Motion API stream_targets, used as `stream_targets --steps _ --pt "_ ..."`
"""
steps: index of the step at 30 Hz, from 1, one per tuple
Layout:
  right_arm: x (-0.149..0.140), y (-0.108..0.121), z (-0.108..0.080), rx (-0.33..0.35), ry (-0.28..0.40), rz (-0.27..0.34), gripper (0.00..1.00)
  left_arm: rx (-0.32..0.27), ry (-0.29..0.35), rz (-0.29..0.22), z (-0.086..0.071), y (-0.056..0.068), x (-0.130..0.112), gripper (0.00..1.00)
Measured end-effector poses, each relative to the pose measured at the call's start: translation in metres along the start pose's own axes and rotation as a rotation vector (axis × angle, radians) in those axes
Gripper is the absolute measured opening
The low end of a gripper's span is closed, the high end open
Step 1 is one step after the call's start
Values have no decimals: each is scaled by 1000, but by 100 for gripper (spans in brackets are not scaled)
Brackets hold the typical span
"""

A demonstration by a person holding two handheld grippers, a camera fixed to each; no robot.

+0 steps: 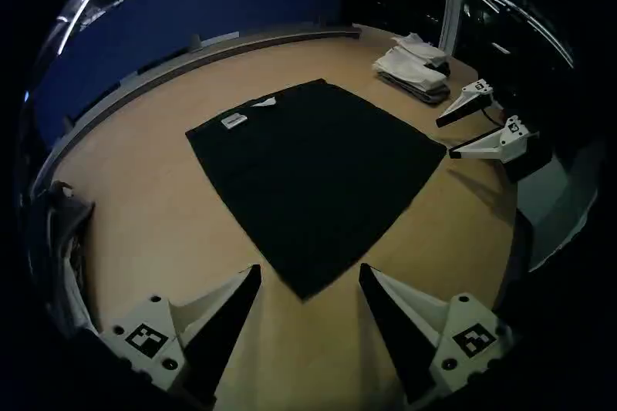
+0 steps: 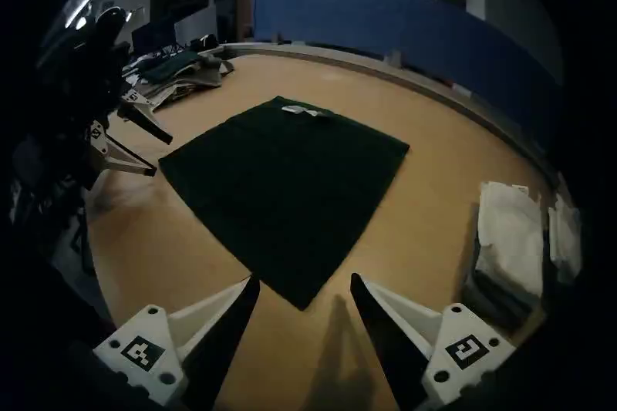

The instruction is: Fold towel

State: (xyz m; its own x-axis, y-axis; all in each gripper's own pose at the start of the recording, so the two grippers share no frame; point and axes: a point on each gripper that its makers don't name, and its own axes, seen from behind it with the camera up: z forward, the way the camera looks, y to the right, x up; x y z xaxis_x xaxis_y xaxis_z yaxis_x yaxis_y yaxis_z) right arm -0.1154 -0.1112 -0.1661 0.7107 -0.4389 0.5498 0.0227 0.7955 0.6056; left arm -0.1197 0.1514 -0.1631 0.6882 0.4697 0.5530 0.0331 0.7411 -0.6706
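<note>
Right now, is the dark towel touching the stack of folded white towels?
Apart. The right gripper view shows bare table between the dark towel and the white stack.

**Matt cloth, wood look, white plastic**

The towel [image 1: 316,172] is dark cloth, matt and without shine, and it carries a small white tag [image 1: 234,121] of fabric or paper. The surface [image 1: 154,203] has a tan, wood-like finish, smooth with a faint sheen. The left gripper [image 1: 308,267] and right gripper [image 2: 304,277] have matt white, plastic-looking jaws with black inner faces. The stack of folded towels [image 1: 413,68] is pale, soft cloth.
</note>
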Motion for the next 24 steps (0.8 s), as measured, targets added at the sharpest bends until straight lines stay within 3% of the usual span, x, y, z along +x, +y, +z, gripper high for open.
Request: stream_targets --steps 4,9,17,21,24 --pt "-2 -1 1 5 -8 3 81 -3 -6 -1 1 0 -2 94" --pt "-5 -2 2 11 -20 10 66 -14 -27 5 3 2 -5 82" --pt "-11 -5 3 21 -37 12 60 -13 -50 18 6 3 -11 66" --pt "-13 -4 4 19 -47 11 30 -1 -56 30 7 1 -11 56" --pt "-14 -4 4 13 -50 14 24 6 -61 35 6 -1 -11 54"
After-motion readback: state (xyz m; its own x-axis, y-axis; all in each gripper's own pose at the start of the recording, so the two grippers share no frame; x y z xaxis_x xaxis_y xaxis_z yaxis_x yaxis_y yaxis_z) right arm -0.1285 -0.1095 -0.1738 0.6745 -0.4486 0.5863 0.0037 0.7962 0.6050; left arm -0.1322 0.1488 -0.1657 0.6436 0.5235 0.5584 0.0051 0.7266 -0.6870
